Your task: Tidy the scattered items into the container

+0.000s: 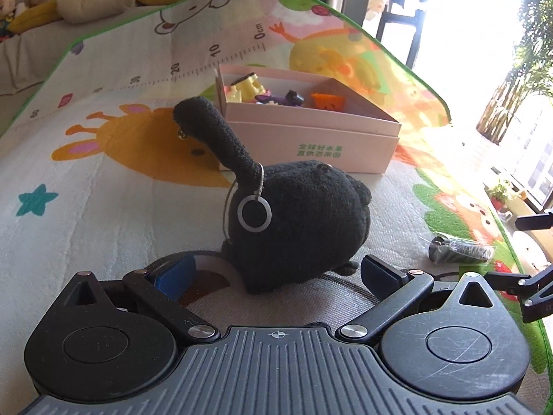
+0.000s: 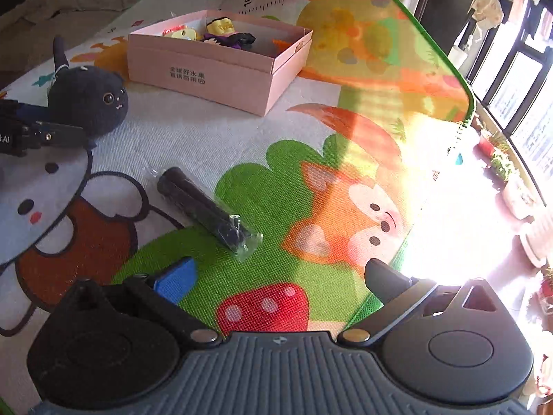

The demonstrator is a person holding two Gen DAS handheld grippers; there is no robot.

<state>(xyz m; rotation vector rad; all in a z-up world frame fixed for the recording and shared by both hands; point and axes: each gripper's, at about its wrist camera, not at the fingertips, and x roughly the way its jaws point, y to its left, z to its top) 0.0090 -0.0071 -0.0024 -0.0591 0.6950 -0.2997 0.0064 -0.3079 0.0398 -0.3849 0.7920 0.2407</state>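
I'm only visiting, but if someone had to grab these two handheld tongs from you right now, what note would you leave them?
Left tongs: open, straddling the black plush cat, not yet closed on it.
Right tongs: open, empty, hovering over the play mat near the black wrapped cylinder.
Pink box: sits on the mat beyond both items and already holds several small toys.
Done: the small toys are in the box.
Left: the plush cat and the wrapped cylinder still lie on the mat. Probably close on the cat first, then fetch the cylinder.
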